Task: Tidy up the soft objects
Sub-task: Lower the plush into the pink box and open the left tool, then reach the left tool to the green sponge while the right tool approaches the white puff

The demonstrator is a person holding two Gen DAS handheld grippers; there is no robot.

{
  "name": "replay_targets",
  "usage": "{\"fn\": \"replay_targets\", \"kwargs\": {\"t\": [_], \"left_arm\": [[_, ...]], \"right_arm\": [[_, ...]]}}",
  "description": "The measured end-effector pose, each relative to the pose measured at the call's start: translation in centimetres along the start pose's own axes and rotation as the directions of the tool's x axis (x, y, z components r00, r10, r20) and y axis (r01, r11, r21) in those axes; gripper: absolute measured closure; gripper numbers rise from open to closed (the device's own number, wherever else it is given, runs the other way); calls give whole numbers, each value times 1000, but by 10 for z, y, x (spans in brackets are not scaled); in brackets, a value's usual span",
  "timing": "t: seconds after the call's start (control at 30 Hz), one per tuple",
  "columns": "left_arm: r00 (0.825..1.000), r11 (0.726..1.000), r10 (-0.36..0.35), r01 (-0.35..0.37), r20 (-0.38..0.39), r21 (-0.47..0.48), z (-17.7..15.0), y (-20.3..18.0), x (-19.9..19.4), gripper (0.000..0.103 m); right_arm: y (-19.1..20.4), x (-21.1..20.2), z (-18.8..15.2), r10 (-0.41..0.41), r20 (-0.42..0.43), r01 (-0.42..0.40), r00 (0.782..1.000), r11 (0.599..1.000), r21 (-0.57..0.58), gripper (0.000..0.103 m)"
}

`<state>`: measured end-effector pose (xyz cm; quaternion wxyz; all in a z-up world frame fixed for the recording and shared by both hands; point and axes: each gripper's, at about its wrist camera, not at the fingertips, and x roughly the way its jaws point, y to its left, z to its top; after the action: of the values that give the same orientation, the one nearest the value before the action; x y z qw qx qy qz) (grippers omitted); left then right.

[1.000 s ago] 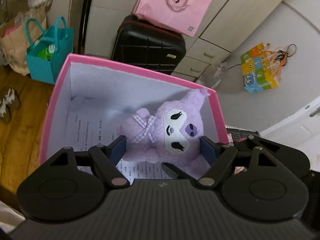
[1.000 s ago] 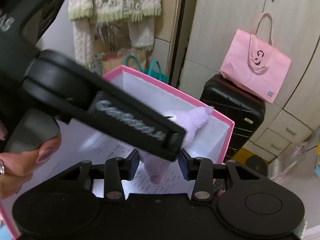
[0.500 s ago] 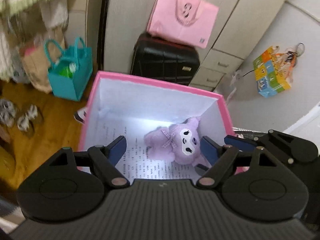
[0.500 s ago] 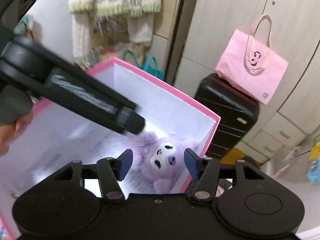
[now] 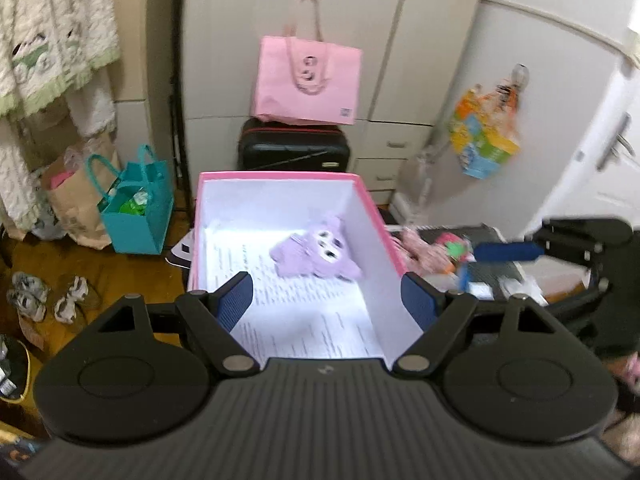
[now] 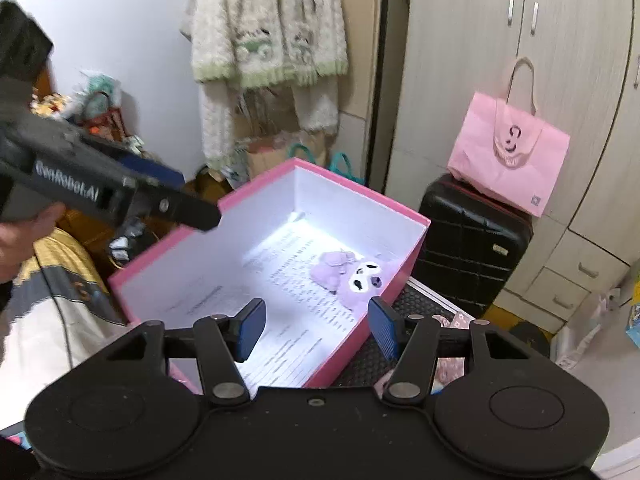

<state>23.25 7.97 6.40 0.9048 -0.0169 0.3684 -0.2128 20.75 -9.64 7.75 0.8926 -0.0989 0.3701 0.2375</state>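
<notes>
Both tools, left tool (image 5: 330, 304) and right tool (image 6: 316, 328), gape empty (right just widened) above blurred purple plush (image 5: 316, 256).

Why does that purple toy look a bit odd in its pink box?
The purple plush lies tipped on its side at one end of the pink box, atop printed paper. Nothing looks spilled or damaged.

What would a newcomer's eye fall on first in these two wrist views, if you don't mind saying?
Most striking is the pink box with its bright white inside, open at the centre, and the purple plush toy lying alone on the printed paper lining its bottom. Behind it, a pink tote bag sits on a black suitcase against the cupboards.
</notes>
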Motion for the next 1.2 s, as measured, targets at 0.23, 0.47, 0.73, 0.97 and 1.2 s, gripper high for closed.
{"fn": "replay_targets", "kwargs": {"t": [0.23, 0.47, 0.73, 0.97, 1.2], "left_arm": [[1000, 994, -17, 19, -26, 108, -27, -37, -39, 21], [995, 951, -44, 69, -87, 301, -70, -82, -53, 20], [984, 895, -100, 155, -150, 418, -99, -122, -48, 16], [962, 850, -120, 228, -247, 474, -117, -154, -17, 16], [962, 853, -167, 250, -215, 457, -137, -165, 12, 16]], "right_arm": [[5, -50, -23, 16, 38, -17, 999, 999, 35, 41], [23, -100, -69, -4, 116, -2, 993, 999, 52, 41], [26, -129, -124, -23, 127, 5, 992, 990, 142, 41], [7, -145, -165, -69, 142, 36, 987, 973, 228, 41], [-7, -134, -198, -129, 176, 89, 976, 972, 219, 40]]}}
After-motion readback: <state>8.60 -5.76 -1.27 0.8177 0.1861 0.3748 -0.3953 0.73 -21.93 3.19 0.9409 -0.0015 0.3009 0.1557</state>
